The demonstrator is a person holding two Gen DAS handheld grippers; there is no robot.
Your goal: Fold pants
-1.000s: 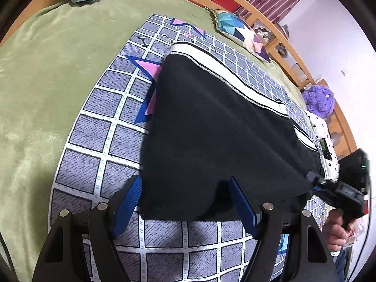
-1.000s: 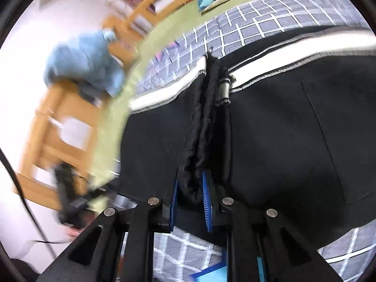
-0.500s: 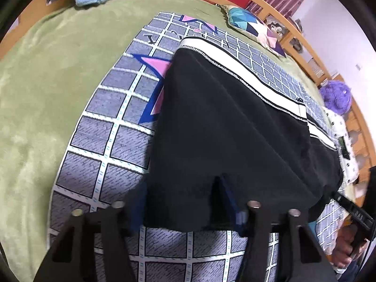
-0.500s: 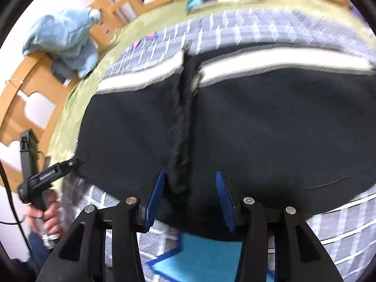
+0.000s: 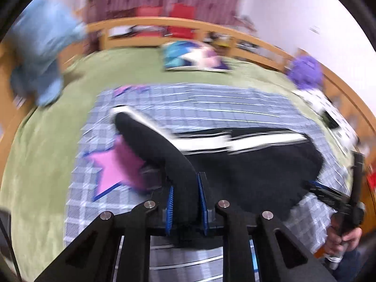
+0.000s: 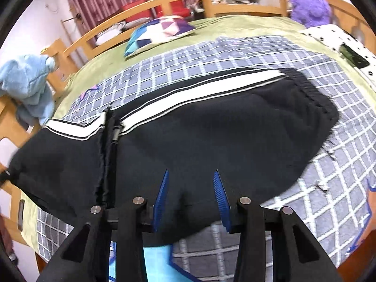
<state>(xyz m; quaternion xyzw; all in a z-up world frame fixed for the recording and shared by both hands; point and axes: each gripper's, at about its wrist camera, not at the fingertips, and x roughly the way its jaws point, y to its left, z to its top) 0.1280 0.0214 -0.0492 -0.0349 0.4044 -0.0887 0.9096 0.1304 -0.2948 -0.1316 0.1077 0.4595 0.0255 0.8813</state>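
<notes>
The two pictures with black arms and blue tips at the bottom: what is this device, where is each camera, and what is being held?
No robot here: a person holds tongs in each hand, each carrying a forward-looking camera. The left wrist view shows the left tongs shut on an edge of the black pants. The right wrist view shows the right tongs open over the pants, holding nothing. The pants lie on a checked blanket on a bed with a green cover.

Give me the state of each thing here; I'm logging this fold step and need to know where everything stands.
Left claw: shut on the pants, lifting a fold.
Right claw: open, fingers over the pants.
Pants: black, spread on the checkered mat, one end raised.
Pillow: lying flat on the green blanket.
</notes>
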